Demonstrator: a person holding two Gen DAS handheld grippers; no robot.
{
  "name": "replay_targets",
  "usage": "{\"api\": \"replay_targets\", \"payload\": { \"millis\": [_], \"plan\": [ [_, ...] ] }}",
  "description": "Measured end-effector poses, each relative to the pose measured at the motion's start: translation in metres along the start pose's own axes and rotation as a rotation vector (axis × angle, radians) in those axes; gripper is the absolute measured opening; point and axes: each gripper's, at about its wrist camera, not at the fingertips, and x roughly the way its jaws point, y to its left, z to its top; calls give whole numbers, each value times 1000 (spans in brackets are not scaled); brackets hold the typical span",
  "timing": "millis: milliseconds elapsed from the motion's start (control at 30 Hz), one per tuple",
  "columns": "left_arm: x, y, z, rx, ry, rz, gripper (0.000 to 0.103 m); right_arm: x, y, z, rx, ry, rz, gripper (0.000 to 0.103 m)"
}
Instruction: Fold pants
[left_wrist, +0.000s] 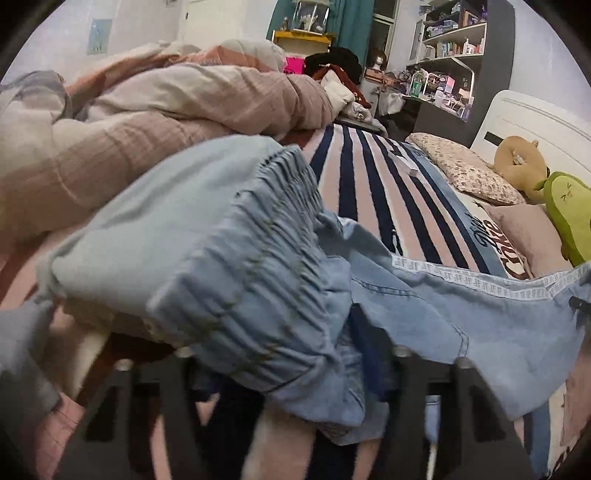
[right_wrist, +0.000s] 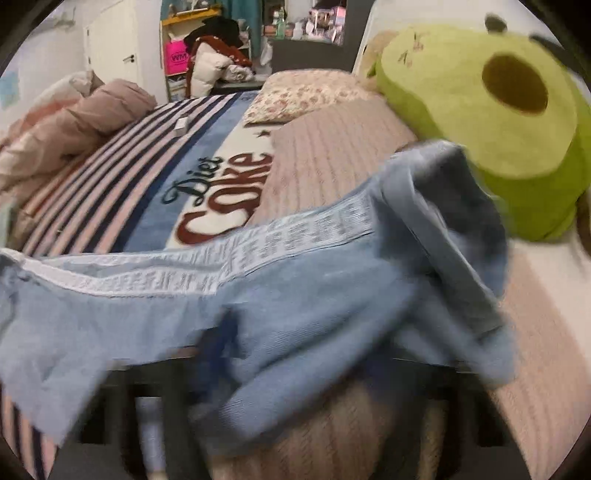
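Light blue denim pants (left_wrist: 229, 258) with a white patterned side stripe hang stretched above the bed between both grippers. My left gripper (left_wrist: 295, 369) is shut on the gathered elastic waistband (left_wrist: 258, 280), which drapes over its dark fingers. In the right wrist view the pants (right_wrist: 258, 295) show a leg with the side stripe (right_wrist: 221, 258) and a bunched hem. My right gripper (right_wrist: 295, 373) is shut on that leg fabric, its fingers mostly hidden under the cloth. This view is blurred.
A striped "Diet Coke" blanket (left_wrist: 369, 192) covers the bed. A rumpled pink-beige duvet (left_wrist: 147, 110) lies at left. Floral pillow (right_wrist: 306, 92), beige pillow (right_wrist: 332, 147) and a green avocado plush (right_wrist: 498, 122) sit at the headboard. Cluttered shelves (left_wrist: 450, 55) stand behind.
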Motion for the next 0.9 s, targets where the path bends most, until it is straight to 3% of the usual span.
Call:
{"api": "replay_targets", "payload": {
  "millis": [33, 100, 300, 533, 767, 900],
  "plan": [
    [-3, 3, 1, -2, -7, -1, 36, -1, -2, 0, 5, -9, 14, 18],
    [-9, 6, 3, -2, -27, -6, 32, -11, -4, -1, 12, -50, 50, 11],
    [-53, 13, 1, -4, -89, -29, 26, -57, 0, -13, 9, -158, 85, 9],
    [-131, 24, -10, 34, -143, 6, 25, -118, 5, -57, 13, -156, 155, 9],
    [-187, 52, -53, 5, -85, 26, 25, -181, 1, -127, 62, -96, 214, 9],
    [-190, 61, -82, -10, -12, 20, 25, -183, 1, -160, 106, -43, 221, 11]
  ]
}}
